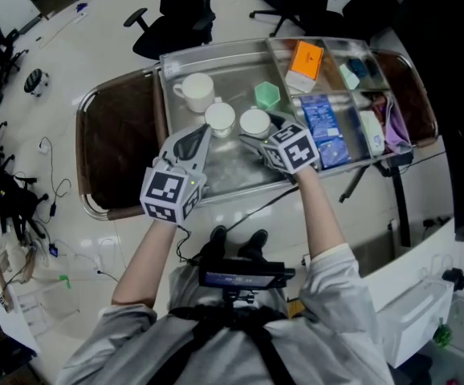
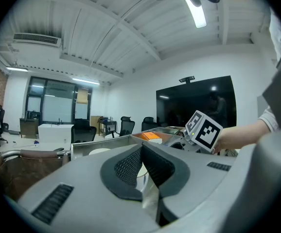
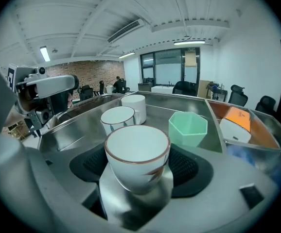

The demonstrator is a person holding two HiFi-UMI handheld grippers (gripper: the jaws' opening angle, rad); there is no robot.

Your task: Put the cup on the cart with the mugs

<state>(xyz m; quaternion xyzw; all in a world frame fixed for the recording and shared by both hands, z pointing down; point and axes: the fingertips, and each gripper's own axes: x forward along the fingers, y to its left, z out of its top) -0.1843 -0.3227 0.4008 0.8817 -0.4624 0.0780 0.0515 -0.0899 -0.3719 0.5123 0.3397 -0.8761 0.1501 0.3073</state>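
- Past the cart's (image 1: 161, 95) near edge, the right gripper (image 3: 139, 171) clasps the cup (image 3: 137, 147), just short of the mugs (image 3: 118, 118).
- Best to lower it level, set it beside them without knocking, then let go.
- Left gripper (image 2: 141, 168) sits pinched and empty alongside.

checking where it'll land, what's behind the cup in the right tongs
Behind the cup stand a white mug, a taller white mug further back and a green hexagonal cup to the right. The tray floor beneath the cup is hidden.

white cup (image 1: 254, 122) (image 1: 220, 117) ×2 | white mug (image 1: 193, 91) ×1 | green hexagonal cup (image 1: 267, 95) ×1 | orange box (image 1: 305, 62) ×1 | blue packet (image 1: 323, 131) ×1
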